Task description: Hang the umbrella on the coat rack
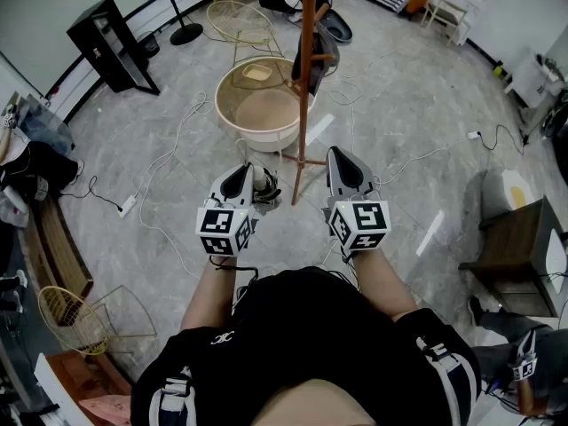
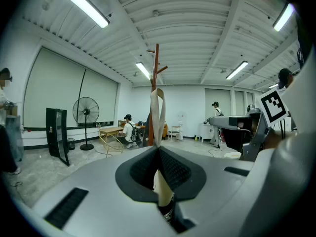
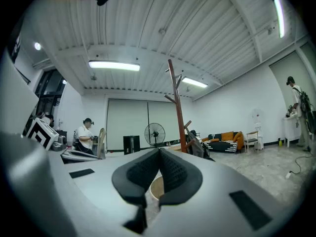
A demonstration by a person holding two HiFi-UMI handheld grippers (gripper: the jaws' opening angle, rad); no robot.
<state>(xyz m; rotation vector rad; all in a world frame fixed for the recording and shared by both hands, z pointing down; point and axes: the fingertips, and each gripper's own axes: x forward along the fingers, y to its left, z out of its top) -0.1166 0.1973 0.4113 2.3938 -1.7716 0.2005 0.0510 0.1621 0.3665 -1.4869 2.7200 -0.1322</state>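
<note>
The coat rack (image 1: 307, 69) stands straight ahead of both tools, a slim reddish-brown wooden pole with short angled pegs and thin crossed feet. Just behind its foot sits a wide round tub (image 1: 266, 109), smooth beige plastic with a pale rim, and on the rack's lower pegs hangs a dark folded thing (image 1: 315, 65) that cannot be identified. Thin white cables (image 1: 191, 118) loop over the grey marbled floor (image 1: 399, 105) on both sides of the rack. Farther behind it are a yellow wire chair (image 1: 240, 20) and a black pedestal fan (image 2: 85, 111), with a black slab-like cabinet (image 1: 111, 43) to the rack's left. A dark wooden table (image 1: 515, 238) stands well to its right. The left gripper (image 1: 241, 174) is just left of the rack's foot, its ribbed black pads pressed together on a flat beige strap (image 2: 156, 115). The strap's loop stands up above the pads, in line with the pole. The umbrella (image 1: 263, 185) shows only as a pale stub with dark bits at that gripper's tip, between it and the rack's foot. The right gripper (image 1: 337, 153) is just right of the foot, its pads meeting at the tip with nothing between them.
</note>
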